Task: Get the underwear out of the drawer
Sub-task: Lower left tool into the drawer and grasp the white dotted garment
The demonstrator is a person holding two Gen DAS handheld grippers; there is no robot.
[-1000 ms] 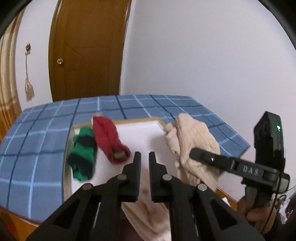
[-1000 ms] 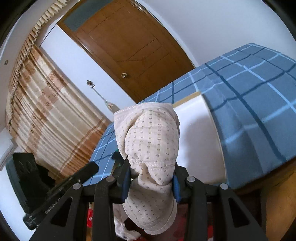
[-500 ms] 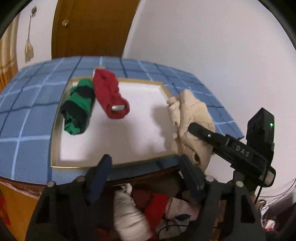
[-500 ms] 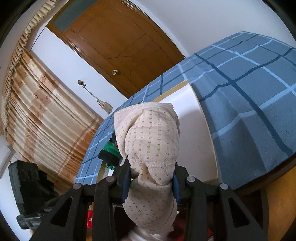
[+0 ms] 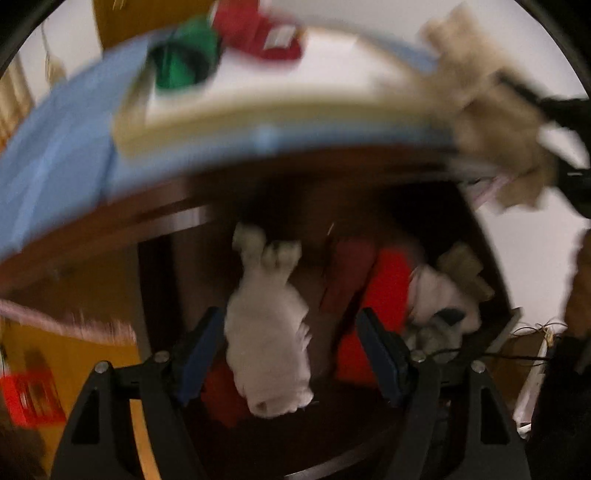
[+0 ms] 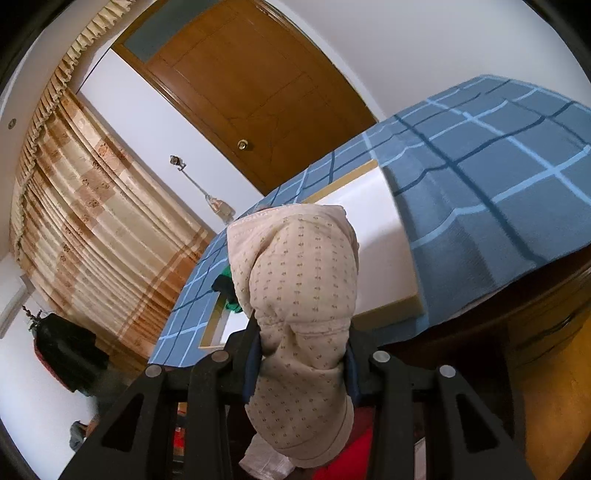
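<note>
- The left tongs point(image 5: 291, 354) point down into the open drawer point(image 5: 491, 258) at lower centre of the blurred left wrist view, spread wide with nothing gripped.
- A rolled white underwear point(image 5: 269, 332) lies in the drawer between the two blue pads; the blur hides whether either pad touches it.
- To its right in the drawer lie a red roll point(image 5: 376, 306), a white-and-dark bundle point(image 5: 439, 306) and a beige piece point(image 5: 465, 269).
- The right tongs point(image 6: 301, 354), at lower centre of the right wrist view, are clamped on a beige dotted underwear point(image 6: 303, 314) that bulges above and below the pads.
- Along the top of the left wrist view a white tray point(image 5: 258, 92) sits on the blue checked cloth point(image 5: 55, 155) of the table, carrying a green roll point(image 5: 181, 59) and a red bundle point(image 5: 258, 33).
</note>
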